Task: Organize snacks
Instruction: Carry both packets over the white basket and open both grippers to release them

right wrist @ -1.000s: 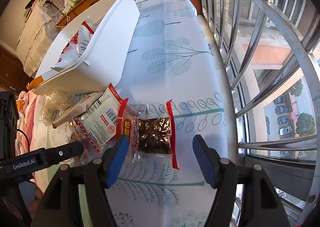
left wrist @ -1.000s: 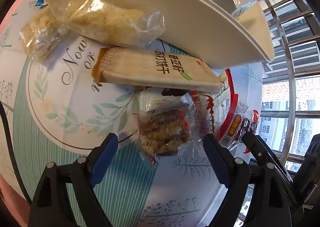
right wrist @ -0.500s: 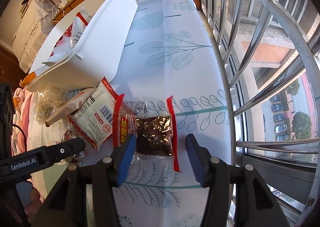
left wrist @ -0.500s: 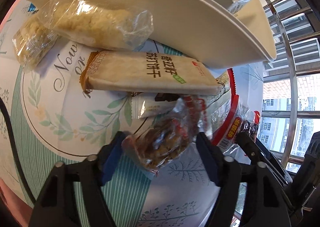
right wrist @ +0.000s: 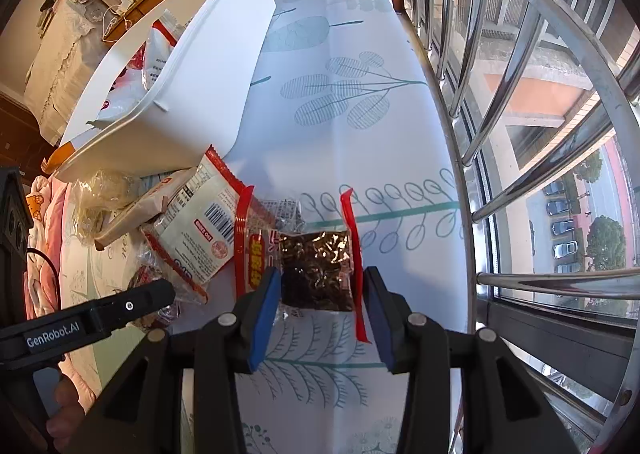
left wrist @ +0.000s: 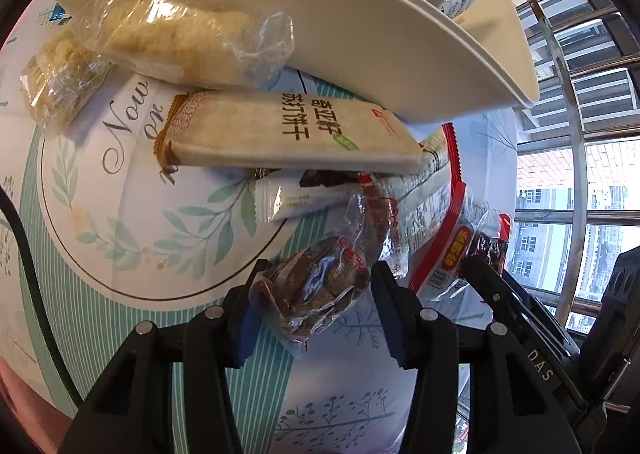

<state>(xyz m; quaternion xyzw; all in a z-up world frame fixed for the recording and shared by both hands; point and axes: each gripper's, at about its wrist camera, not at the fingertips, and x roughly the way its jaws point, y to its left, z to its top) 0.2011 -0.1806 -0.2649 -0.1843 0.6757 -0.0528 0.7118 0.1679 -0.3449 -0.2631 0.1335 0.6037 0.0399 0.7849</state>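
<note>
2 packets are in play at once. The brown snack packet (left wrist: 316, 290) sits squeezed between the left gripper (left wrist: 316, 310) fingers, which are closed in on its crinkled wrapper, tilted just above the tablecloth (left wrist: 120, 221). Over on the right, the dark packet with red edges (right wrist: 318, 270) lies flat on the cloth, and the right gripper (right wrist: 318, 312) has narrowed around it, both blue pads pressing its sides, so it looks gripped too. Just beside them sprawls the pile: a long cracker bar (left wrist: 288, 133), clear bags of pale puffs (left wrist: 188, 37), a white packet with a barcode (right wrist: 200, 225). Behind it all leans the white bin (right wrist: 192, 93), already holding a few snacks. Trouble ahead? Slick film could slip from either grip, and both grippers heading for 1 bin could collide or nudge the pile.
</note>
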